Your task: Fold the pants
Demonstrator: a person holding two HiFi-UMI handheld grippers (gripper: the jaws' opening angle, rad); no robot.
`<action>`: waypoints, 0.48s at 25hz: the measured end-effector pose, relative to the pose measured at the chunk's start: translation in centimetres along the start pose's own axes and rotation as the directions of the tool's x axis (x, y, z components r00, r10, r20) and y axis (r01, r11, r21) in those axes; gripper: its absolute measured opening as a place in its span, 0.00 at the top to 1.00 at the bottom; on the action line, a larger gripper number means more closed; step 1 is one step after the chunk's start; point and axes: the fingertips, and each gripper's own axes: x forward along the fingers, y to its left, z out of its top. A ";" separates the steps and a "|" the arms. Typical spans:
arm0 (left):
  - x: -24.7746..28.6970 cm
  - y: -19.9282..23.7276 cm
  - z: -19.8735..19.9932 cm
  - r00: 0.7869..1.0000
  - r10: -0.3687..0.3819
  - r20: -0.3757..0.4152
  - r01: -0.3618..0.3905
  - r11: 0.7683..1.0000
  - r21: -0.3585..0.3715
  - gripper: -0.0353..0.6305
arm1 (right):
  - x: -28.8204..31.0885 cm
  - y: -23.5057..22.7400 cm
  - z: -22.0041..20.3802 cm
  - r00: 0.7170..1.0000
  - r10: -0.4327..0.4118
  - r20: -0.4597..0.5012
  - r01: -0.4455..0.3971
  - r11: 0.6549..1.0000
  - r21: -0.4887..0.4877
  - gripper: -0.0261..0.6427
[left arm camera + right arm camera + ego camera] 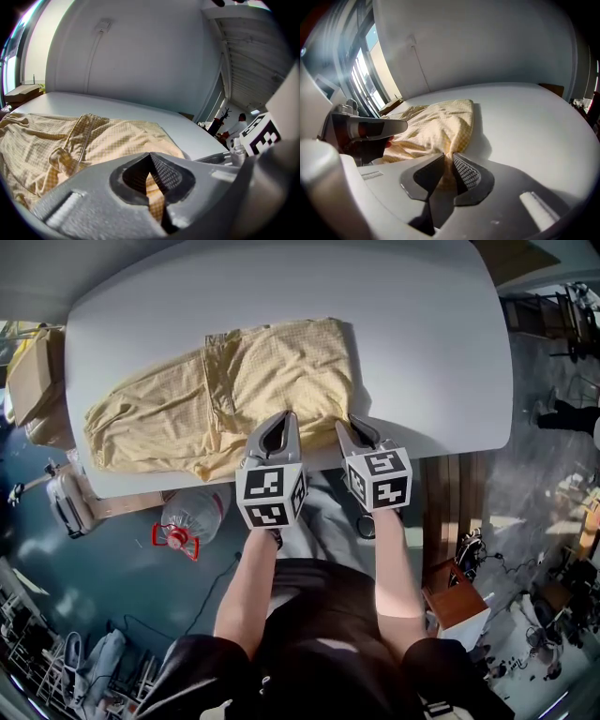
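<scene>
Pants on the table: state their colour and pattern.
The pants are pale yellow with a fine check; the left gripper view shows it best.

Atop a white table (197,132), yellow checked pants (117,140) tight in left hand-held gripper (150,157)

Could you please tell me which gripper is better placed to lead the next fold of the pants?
Probably the right: the right gripper pinches the pants at their outer near corner, while the left gripper holds mid-edge, further in.
</scene>
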 end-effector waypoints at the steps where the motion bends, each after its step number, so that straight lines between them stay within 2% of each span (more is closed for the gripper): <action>1: 0.0 0.1 0.1 1.000 0.001 0.001 -0.001 1.000 0.000 0.94 | 0.1 0.1 0.0 1.000 0.000 -0.003 0.000 1.000 0.003 0.87; 6: -0.1 -0.2 0.2 1.000 -0.009 0.004 0.009 1.000 0.007 0.94 | -0.3 -0.2 0.0 0.999 -0.033 0.022 0.031 0.996 0.080 0.91; 12: 0.4 -1.8 0.2 0.998 -0.054 -0.008 0.055 0.998 0.037 0.94 | -1.5 -1.5 0.5 0.994 -0.092 0.065 0.086 0.992 0.096 0.92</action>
